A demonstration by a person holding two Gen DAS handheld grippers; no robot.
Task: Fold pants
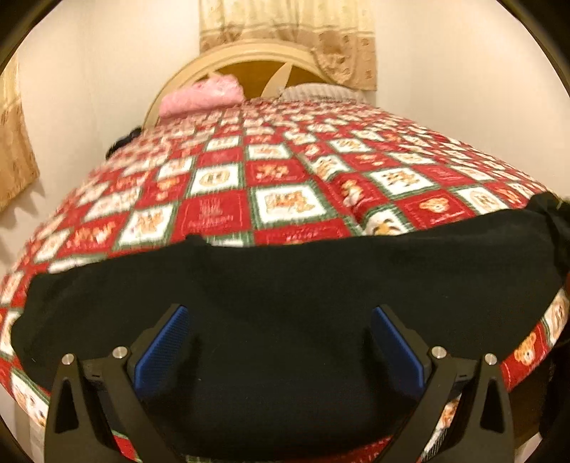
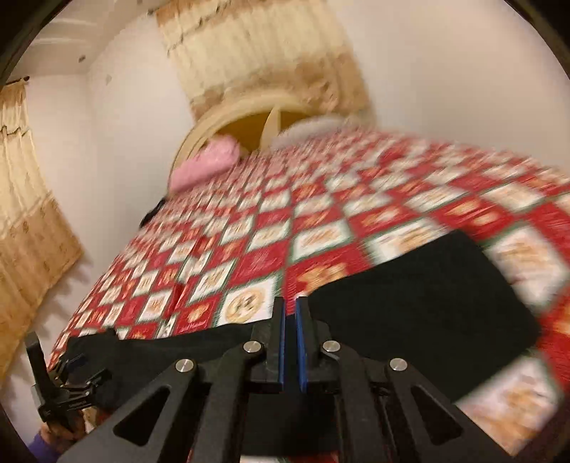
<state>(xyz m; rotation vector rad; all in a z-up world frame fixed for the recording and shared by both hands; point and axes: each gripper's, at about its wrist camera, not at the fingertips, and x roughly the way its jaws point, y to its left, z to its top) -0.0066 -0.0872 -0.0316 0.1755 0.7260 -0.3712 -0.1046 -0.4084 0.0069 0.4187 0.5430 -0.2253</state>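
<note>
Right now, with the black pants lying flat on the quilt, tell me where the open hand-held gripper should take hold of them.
Probably the near edge of the black pants, just ahead of the left hand-held gripper. They lie flat across the quilt, so there is no raised fold to pinch. Come in low from the foot of the bed, slip one finger under the hem, then close.

Black pants (image 1: 285, 285) lie on a bedspread (image 1: 221, 185) checked in red and white squares with green borders and teddy-bear prints, a pink pillow (image 1: 201, 96) at its far end, beige patterned curtains (image 1: 285, 32) behind the cream headboard (image 1: 249, 57).
</note>
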